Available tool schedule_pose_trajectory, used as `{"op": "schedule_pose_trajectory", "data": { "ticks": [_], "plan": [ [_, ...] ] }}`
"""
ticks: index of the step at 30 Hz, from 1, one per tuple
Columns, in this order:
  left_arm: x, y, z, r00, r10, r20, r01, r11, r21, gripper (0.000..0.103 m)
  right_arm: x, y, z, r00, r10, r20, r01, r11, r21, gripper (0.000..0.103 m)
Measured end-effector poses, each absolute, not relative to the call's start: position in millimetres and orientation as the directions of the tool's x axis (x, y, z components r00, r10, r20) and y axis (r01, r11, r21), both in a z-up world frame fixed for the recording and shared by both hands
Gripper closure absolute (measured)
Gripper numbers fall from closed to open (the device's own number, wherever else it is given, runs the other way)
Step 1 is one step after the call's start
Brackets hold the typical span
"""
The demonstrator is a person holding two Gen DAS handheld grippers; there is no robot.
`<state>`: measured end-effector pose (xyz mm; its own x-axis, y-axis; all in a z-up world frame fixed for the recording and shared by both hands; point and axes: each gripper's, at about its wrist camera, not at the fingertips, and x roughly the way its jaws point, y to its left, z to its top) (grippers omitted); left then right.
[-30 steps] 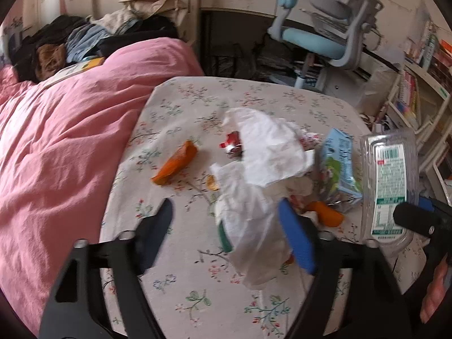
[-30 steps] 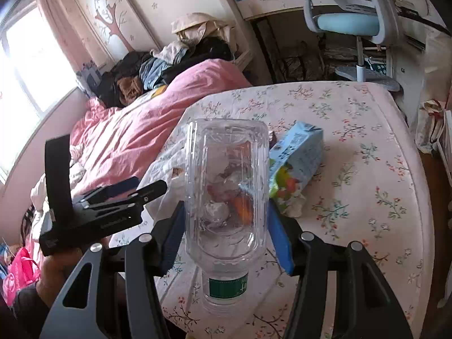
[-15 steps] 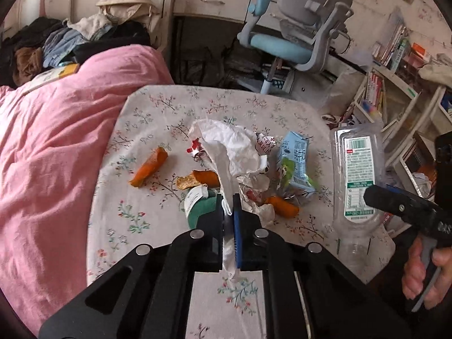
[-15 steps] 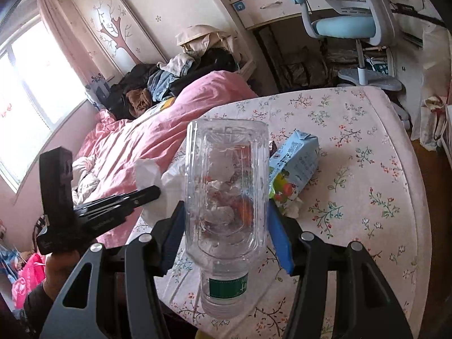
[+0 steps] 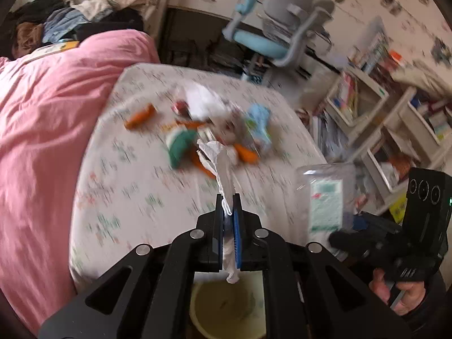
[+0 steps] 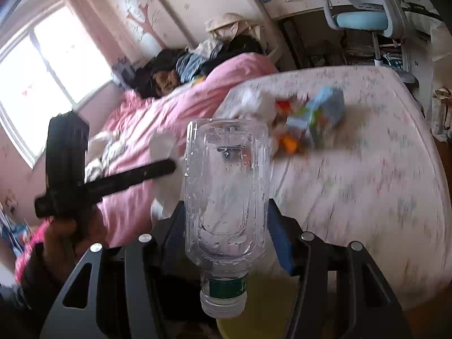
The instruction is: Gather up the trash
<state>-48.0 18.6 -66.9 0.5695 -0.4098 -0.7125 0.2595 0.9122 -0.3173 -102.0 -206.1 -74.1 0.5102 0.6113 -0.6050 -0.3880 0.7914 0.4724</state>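
My left gripper (image 5: 227, 206) is shut on a white tissue (image 5: 223, 166), held over a yellow bin (image 5: 226, 308) below the table's near edge. My right gripper (image 6: 226, 226) is shut on a clear plastic bottle (image 6: 226, 192), cap pointing down over the yellow bin (image 6: 254, 308). The bottle (image 5: 325, 197) also shows at the right of the left wrist view. More trash lies on the floral table (image 5: 135, 186): a blue carton (image 5: 257, 124), a green wrapper (image 5: 180, 144), orange peels (image 5: 139, 115) and white paper (image 5: 203, 99).
A pink duvet (image 5: 42, 130) covers the bed left of the table. A blue-grey desk chair (image 5: 276, 36) and a desk stand behind. Shelves with books (image 5: 367, 96) are at the right. The view is motion-blurred.
Both grippers have pulled back from the table toward the bin, the left with the tissue it closed on, the right with the bottle. The tissue lifted off the trash pile.
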Motion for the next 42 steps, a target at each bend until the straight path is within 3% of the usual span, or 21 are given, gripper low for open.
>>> {"op": "schedule_pose_trajectory", "data": {
  "ticks": [10,13,16,17,18,22,24,27,37,42],
  "plan": [
    [-121,-16,-126,0.404,-0.381,-0.832,0.257,0.92,-0.296,0.096,-151,-201,-121,0.411,0.537,-0.736,-0.319,0.842,0.436,0.047],
    [-134,-29,-152,0.3,-0.343,-0.89,0.265,0.926,-0.268,0.096,-151,-200,-134,0.37,0.516,-0.772,-0.299,0.853,0.427,0.041],
    [-143,-37,-161,0.282,-0.262,-0.923,0.278,0.943,-0.183,0.089,-153,-200,-139,0.36,0.496,-0.79,-0.277,0.865,0.418,0.037],
    [-145,-36,-158,0.3,-0.255,-0.919,0.274,0.946,-0.173,0.079,-153,-200,-136,0.373,0.493,-0.786,-0.274,0.868,0.414,0.037],
    [-147,-31,-150,0.339,-0.259,-0.904,0.26,0.95,-0.174,0.066,-155,-203,-131,0.404,0.486,-0.775,-0.269,0.873,0.408,0.037],
    [-152,-10,-105,0.553,-0.237,-0.799,0.204,0.968,-0.146,0.045,-164,-214,-101,0.581,0.423,-0.695,-0.253,0.906,0.339,0.028],
    [-149,-2,-82,0.641,-0.21,-0.739,0.175,0.976,-0.126,0.027,-161,-219,-87,0.661,0.362,-0.657,-0.221,0.931,0.291,0.026],
    [-129,8,-47,0.739,-0.177,-0.65,0.14,0.984,-0.108,0.017,-151,-221,-80,0.717,0.282,-0.638,-0.165,0.957,0.237,0.023],
    [-29,-5,25,0.84,-0.141,-0.523,0.144,0.989,-0.035,0.014,-119,-212,-88,0.718,0.102,-0.688,-0.008,0.99,0.139,0.023],
    [-16,5,16,0.826,-0.14,-0.547,0.132,0.99,-0.053,0.013,-107,-209,-89,0.706,0.02,-0.708,0.067,0.993,0.095,0.019]
  ]
}}
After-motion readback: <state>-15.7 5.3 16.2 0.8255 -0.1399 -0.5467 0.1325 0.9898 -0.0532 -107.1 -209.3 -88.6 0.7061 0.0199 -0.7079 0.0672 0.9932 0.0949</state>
